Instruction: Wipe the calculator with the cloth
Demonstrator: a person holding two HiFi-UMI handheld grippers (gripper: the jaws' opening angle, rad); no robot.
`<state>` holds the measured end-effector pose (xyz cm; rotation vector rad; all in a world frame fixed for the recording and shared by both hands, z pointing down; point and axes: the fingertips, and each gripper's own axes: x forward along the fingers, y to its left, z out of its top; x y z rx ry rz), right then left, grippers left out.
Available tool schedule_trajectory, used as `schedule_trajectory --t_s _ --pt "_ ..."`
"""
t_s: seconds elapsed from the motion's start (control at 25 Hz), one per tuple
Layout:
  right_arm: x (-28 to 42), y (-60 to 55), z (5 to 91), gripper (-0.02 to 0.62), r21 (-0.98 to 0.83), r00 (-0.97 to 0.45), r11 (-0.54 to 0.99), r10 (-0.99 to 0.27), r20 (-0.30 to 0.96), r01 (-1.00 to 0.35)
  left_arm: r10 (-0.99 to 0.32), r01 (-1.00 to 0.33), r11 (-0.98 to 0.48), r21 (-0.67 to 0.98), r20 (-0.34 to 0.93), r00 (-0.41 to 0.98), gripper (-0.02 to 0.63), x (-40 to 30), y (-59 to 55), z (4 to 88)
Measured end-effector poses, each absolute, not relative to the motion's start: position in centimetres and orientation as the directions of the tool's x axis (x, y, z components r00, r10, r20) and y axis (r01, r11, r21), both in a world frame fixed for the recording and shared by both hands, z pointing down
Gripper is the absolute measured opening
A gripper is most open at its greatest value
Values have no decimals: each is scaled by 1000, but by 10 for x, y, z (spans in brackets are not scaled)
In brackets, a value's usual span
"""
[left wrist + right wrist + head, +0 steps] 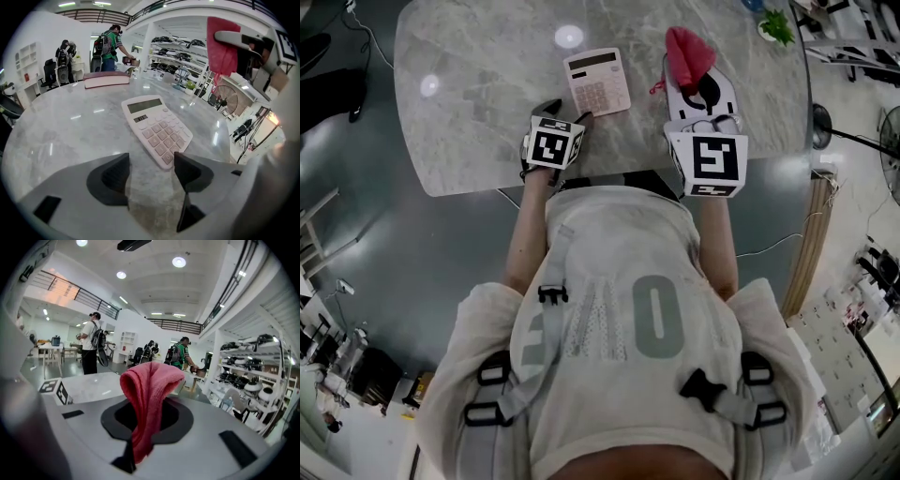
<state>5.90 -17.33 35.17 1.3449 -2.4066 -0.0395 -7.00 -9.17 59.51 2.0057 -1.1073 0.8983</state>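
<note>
Head view: the pink calculator (597, 82) lies flat on the marble table (469, 112), straight ahead of you. Your left gripper (569, 119) sits at its near-left corner. Your right gripper (701, 92) is off to the calculator's right, with the red cloth (689, 54) bunched at its tip, clear of the keys.

Left gripper view: jaws moderately apart, bare tabletop between them. Calculator just ahead; contact unclear.

Right gripper view: jaws clamped on the cloth, which humps over them, held above the table.

Judgement: wiping not yet begun. Next, steady the calculator with the left gripper, then swing the cloth left and down onto the calculator's face.
</note>
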Motion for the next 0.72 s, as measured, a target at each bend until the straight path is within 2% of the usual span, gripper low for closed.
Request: schedule_trajectory --t_s 0.12,0.32,0.52,0.72 --pt "42 -192 362 57 367 -473 609 -786 398 -703 -422 -883 -415 221 812 402 293 -72 -91 594" --pt "6 -215 398 55 596 -474 713 -696 539 -369 -425 -887 -403 226 812 400 295 -71 -91 593" --pt "-23 -218 443 55 660 -452 747 -615 646 -74 -423 -883 -410 228 810 405 294 -73 -93 593" --pt "-30 -210 488 54 652 -391 749 -569 724 119 -430 -883 -410 226 806 407 295 -72 -93 592"
